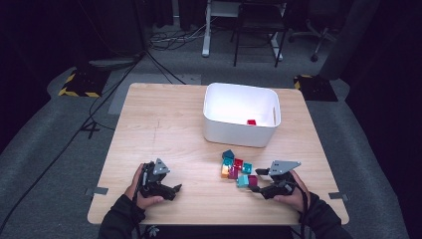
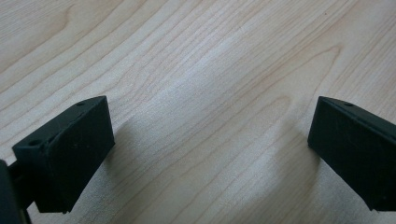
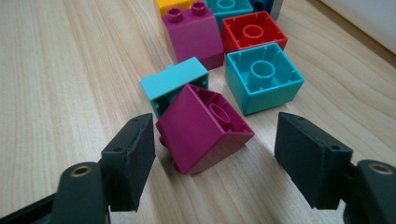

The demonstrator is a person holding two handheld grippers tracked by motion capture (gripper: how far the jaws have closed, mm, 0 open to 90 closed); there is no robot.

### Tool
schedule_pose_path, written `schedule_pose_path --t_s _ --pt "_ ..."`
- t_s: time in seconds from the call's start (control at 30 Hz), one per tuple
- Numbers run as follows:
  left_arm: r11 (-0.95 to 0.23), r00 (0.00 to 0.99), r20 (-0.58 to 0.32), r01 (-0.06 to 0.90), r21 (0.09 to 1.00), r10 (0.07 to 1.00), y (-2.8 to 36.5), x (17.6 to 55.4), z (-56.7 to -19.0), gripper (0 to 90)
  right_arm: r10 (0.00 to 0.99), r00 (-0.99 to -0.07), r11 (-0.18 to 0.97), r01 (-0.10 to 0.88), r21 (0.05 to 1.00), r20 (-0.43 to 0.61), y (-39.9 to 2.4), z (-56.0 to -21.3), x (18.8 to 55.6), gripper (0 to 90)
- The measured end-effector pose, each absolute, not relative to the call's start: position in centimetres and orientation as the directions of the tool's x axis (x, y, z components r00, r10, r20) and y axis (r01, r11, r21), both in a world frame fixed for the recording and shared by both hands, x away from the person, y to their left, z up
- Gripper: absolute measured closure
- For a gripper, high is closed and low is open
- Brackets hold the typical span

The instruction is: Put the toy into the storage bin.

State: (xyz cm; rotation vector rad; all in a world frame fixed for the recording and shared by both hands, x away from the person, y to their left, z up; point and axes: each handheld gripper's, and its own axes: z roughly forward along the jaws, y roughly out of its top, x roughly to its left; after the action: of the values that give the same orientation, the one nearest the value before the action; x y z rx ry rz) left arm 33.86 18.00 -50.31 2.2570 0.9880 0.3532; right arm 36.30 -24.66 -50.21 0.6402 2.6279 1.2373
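While one red brick (image 1: 251, 122) lies inside the white bin (image 1: 219, 130), the right gripper (image 3: 212, 158) straddles a tilted magenta brick (image 3: 203, 127).
Its jaws stand apart, left pad just touching the brick near the table's front edge, not clamped; the left gripper (image 2: 210, 149) rests spread wide over bare table (image 2: 196, 70).

The desk (image 1: 164, 119) is a pale wooden top standing on a grey carpeted floor (image 1: 50, 124). Beyond its far edge a dark chair frame (image 1: 256, 30) stands beside a white leg of furniture (image 1: 206, 35), with loose cables (image 1: 174, 37) coiled on the floor next to them. Off the desk's far left corner lies a black-and-yellow striped base (image 1: 79, 84); another sits off its far right corner (image 1: 311, 84). Black curtains (image 1: 383, 50) close the room around the desk, and the surroundings are dim.
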Motion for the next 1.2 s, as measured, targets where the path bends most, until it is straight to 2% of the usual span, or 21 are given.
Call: schedule_pose_path --t_s 0.2,0.37,0.47,1.2 --pt "-0.512 0.681 -0.01 0.56 0.652 0.732 18.0 33.9 -50.3 0.6 0.451 -0.892 0.573 0.317 0.756 0.032 -23.8 -50.3 36.4 27.8" --pt "-0.512 0.681 -0.01 0.559 0.652 0.732 18.0 33.9 -50.3 0.6 0.433 -0.901 0.589 0.286 0.756 0.003 -23.2 -50.4 36.3 28.7" --pt "-0.512 0.682 -0.011 0.56 0.652 0.732 18.0 33.9 -50.3 0.6 0.428 -0.904 0.593 0.28 0.755 -0.001 -23.4 -50.3 36.1 40.0" --pt "-0.512 0.682 -0.01 0.559 0.652 0.732 18.0 33.9 -50.3 0.5 0.457 -0.889 0.567 0.284 0.774 -0.008 -25.0 -50.0 36.0 40.6"
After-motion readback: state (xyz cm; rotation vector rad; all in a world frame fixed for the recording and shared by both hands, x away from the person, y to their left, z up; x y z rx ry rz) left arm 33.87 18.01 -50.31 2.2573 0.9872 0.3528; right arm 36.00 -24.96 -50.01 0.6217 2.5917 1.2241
